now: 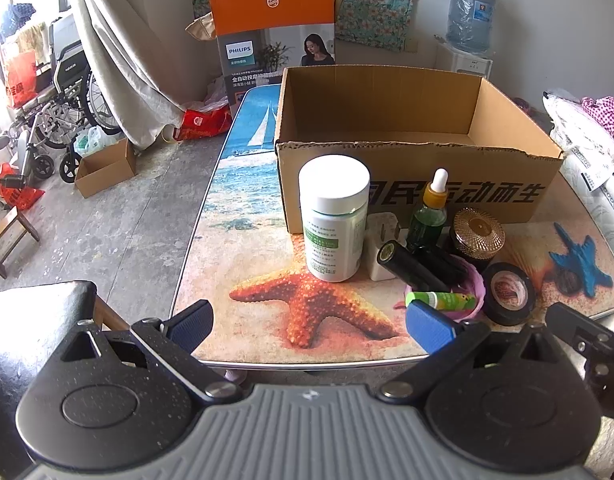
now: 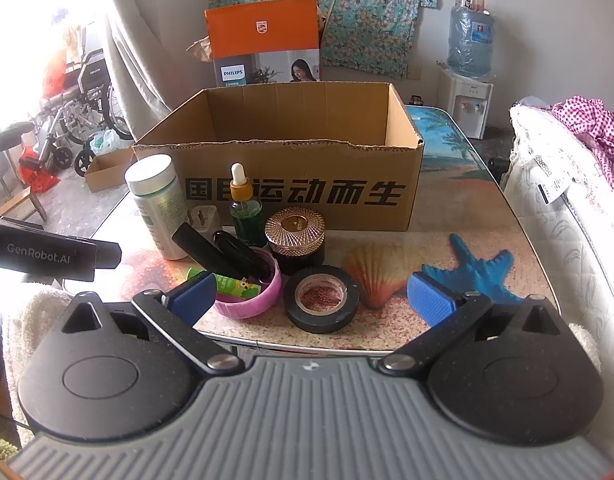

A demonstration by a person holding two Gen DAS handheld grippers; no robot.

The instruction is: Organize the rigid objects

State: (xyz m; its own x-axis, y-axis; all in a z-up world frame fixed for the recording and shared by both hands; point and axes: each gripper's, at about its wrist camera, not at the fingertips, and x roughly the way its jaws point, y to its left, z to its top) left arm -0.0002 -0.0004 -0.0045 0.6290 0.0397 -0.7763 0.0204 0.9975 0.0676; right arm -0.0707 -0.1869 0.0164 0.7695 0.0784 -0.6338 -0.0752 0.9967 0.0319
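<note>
- Looking along my left gripper (image 1: 309, 326), I see both blue fingers spread as wide as they go, with nothing between them but the bare starfish print of the table (image 1: 267, 240).
- Beyond the gap, slightly toward the right finger, the white-capped supplement bottle (image 1: 333, 216) stands upright, well clear of both pads.
- Just past the tip of my left gripper's right finger lies the green tube (image 1: 447, 300) in the pink lid (image 1: 473, 284); the finger overlaps it in the view, but I cannot tell whether they touch.
- Resting in that lid and leaning out of it toward the bottle are two black cylinders (image 1: 411, 266); behind them stand a white plug adapter (image 1: 381, 248) and a green dropper bottle (image 1: 429, 212).
- My right gripper (image 2: 311, 300) is likewise wide open and holds nothing.
- Between its fingers, on the table, lies the black tape roll (image 2: 322, 298), nearer the left finger than the right and touching neither.
- The pink lid sits just beyond the left fingertip there.
- Beyond the tape stands the black jar with a gold ribbed lid (image 2: 295, 236).
- The open cardboard box (image 2: 291, 188) stands farther off, behind all the items, straight ahead of both grippers.
</note>
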